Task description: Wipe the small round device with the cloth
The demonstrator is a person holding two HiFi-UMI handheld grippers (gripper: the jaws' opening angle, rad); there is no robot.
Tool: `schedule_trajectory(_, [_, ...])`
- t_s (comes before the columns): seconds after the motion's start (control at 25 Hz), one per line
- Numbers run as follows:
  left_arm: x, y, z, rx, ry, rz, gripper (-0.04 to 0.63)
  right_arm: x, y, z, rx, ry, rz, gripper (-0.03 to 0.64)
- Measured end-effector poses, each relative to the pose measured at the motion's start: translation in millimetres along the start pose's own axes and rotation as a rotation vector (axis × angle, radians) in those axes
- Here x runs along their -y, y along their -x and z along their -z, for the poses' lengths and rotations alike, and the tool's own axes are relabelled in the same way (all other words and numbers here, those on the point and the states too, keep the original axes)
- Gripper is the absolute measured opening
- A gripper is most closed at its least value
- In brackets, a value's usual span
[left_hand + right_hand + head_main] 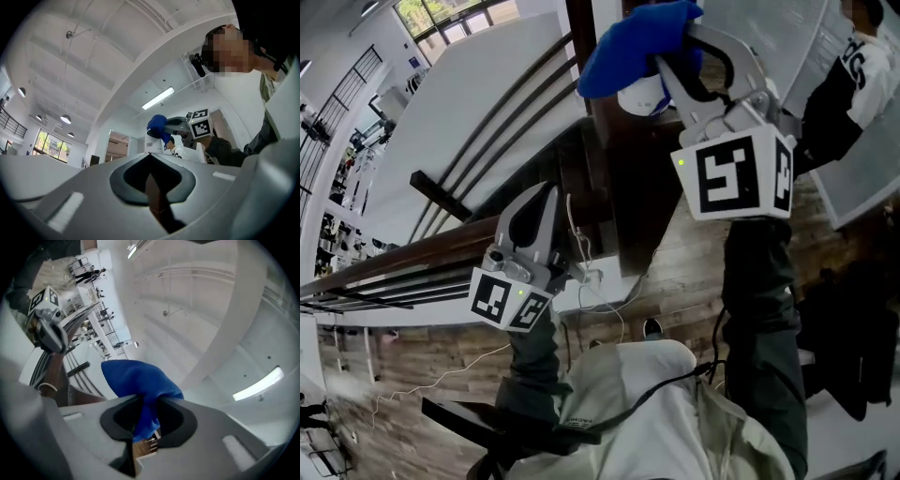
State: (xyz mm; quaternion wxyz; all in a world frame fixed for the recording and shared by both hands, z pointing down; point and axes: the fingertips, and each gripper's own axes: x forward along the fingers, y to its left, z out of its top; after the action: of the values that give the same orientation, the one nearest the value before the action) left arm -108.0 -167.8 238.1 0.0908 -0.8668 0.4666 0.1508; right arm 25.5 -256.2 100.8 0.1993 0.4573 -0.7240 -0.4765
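Note:
A blue cloth [633, 42] is bunched in my right gripper [667, 64], whose jaws are shut on it. The cloth lies over a small round white device [640, 97] mounted at the top of a dark wooden post [623, 178]. In the right gripper view the cloth [138, 378] fills the space ahead of the jaws and hides the device. My left gripper [546, 192] hangs lower left, away from the device, jaws shut with nothing in them. In the left gripper view, the cloth [157, 124] sits on the white device [153, 143] beyond the closed jaw tips [149, 157].
A wooden handrail [389, 260] with dark bars runs left from the post. White cables [609, 305] hang below it over a wood-plank floor [422, 361]. Another person [848, 80] stands at the upper right.

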Motion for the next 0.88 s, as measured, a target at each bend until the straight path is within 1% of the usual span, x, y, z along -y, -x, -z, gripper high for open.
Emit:
schedule_trajectory(0.08, [4,6,1,-0.004,0.003,0.003,0.0,-21,0,-4,0.013,0.032,-0.022,0.081])
schedule_trajectory(0.16, [4,11,4,-0.006,0.004,0.002,0.0,-34,9,1,0.011,0.013,-0.04,0.081])
schedule_trajectory(0.2, [4,13,7,-0.007,0.006,-0.001,0.0,-43,13,6,-0.006,0.0,-0.07,0.081])
schedule_trajectory(0.28, [2,16,11,-0.008,0.012,-0.01,0.0,-69,19,18,-0.065,0.006,-0.171,0.081])
schedule_trajectory(0.36, [2,19,14,-0.01,0.02,-0.014,0.0,-95,23,30,-0.119,0.053,-0.26,0.081])
schedule_trajectory(0.4, [2,20,15,-0.011,0.023,-0.011,0.0,-101,24,32,-0.132,0.072,-0.275,0.081])
schedule_trajectory(0.48, [3,22,16,-0.014,0.027,-0.003,0.0,-97,24,27,-0.138,0.092,-0.243,0.081])
schedule_trajectory(0.6, [0,26,14,-0.015,0.032,0.004,0.0,-60,17,1,-0.102,0.115,-0.109,0.081])
schedule_trajectory(0.68, [-2,30,12,-0.015,0.035,-0.001,0.0,-37,6,-15,-0.09,0.128,-0.048,0.081])
schedule_trajectory(0.72, [-3,31,12,-0.016,0.038,-0.003,0.0,-31,-1,-19,-0.098,0.132,-0.04,0.081])
schedule_trajectory(0.8, [-5,35,12,-0.016,0.041,-0.008,0.0,-30,-17,-19,-0.118,0.125,-0.051,0.081])
schedule_trajectory(0.88, [-5,38,12,-0.015,0.043,-0.009,0.0,-38,-24,-17,-0.127,0.09,-0.073,0.081])
